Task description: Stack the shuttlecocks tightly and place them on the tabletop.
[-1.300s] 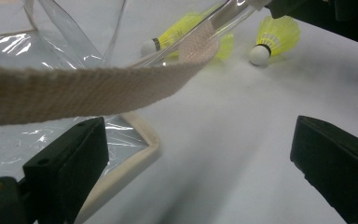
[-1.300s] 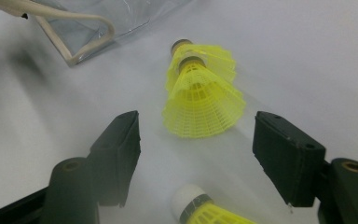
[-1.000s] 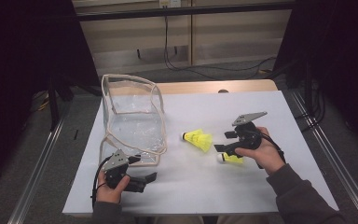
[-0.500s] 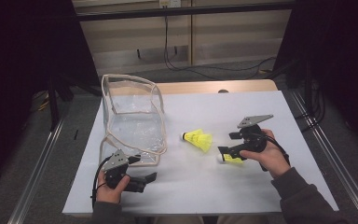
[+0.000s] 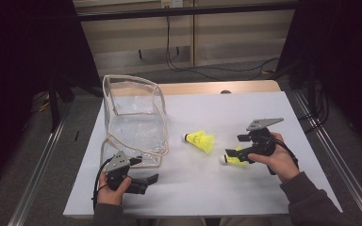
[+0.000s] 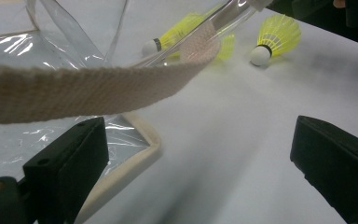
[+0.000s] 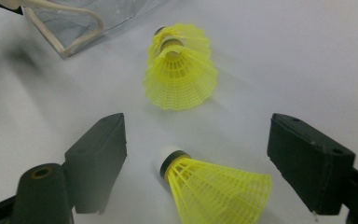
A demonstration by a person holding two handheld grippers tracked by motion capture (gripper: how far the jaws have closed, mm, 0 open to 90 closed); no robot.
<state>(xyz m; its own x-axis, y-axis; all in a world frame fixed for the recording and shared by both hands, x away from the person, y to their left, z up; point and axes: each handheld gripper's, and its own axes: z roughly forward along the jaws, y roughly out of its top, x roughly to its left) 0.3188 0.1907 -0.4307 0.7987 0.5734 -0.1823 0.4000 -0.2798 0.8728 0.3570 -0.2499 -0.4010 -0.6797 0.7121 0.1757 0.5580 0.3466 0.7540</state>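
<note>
The right tongs (image 5: 231, 157) rest low over the white counter (image 5: 264, 117), held in the person's right hand (image 5: 275, 157), with the jaws set wide apart. Between those jaws lies the near shuttlecock (image 7: 214, 186), on its side, white cork tip toward the left jaw and yellow skirt toward the right jaw; in the right gripper view neither jaw touches it. In the high view the same shuttlecock (image 5: 233, 159) sits at the tip of the right tongs. Ahead of the right tongs, well beyond the jaw tips, lies the far shuttlecock pair (image 7: 181, 70), two yellow skirts nested one behind the other, corks pointing away from the jaws. The high view shows this pair (image 5: 200, 140) between the right tongs and the clear bag (image 5: 134, 117). The left tongs (image 5: 146, 181) are held in the left hand (image 5: 111, 188) near the front edge of the counter, jaws also wide apart with nothing between them. The clear bag, trimmed in cream webbing, stands just ahead of and to the left of the left tongs. In the left gripper view its webbing strap (image 6: 98, 88) crosses above the left jaw, and the bag's bottom corner (image 6: 140, 140) lies just beside that jaw; contact cannot be determined. Both yellow items appear beyond the strap, far ahead of the left tongs.
</note>
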